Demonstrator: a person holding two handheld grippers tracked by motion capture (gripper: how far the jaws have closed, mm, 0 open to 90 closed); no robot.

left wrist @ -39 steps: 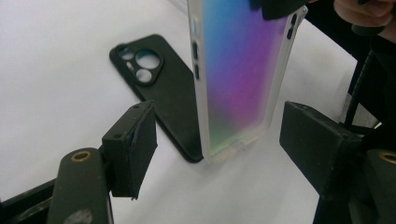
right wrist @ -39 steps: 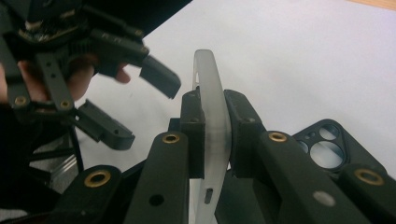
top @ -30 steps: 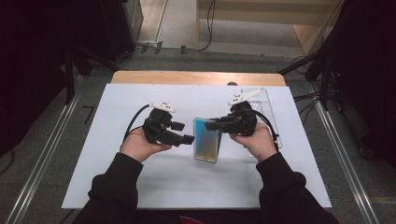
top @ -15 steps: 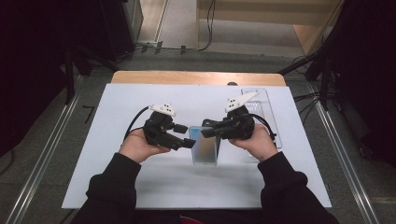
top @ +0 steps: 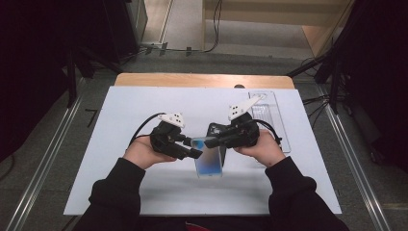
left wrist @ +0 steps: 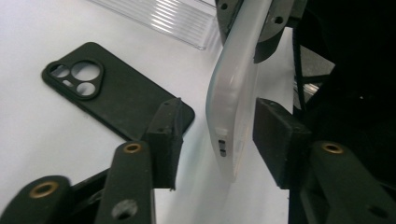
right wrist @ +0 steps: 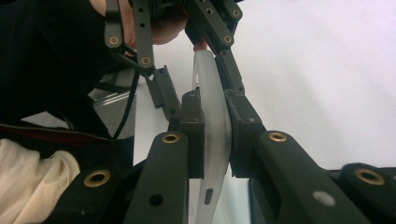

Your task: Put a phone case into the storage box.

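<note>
A white table (top: 120,144) with a wooden far edge carried the things. A black phone case (left wrist: 109,91) lay flat on it, camera cut-outs up, and a clear plastic tray (top: 269,113) lay near its far right corner.
</note>
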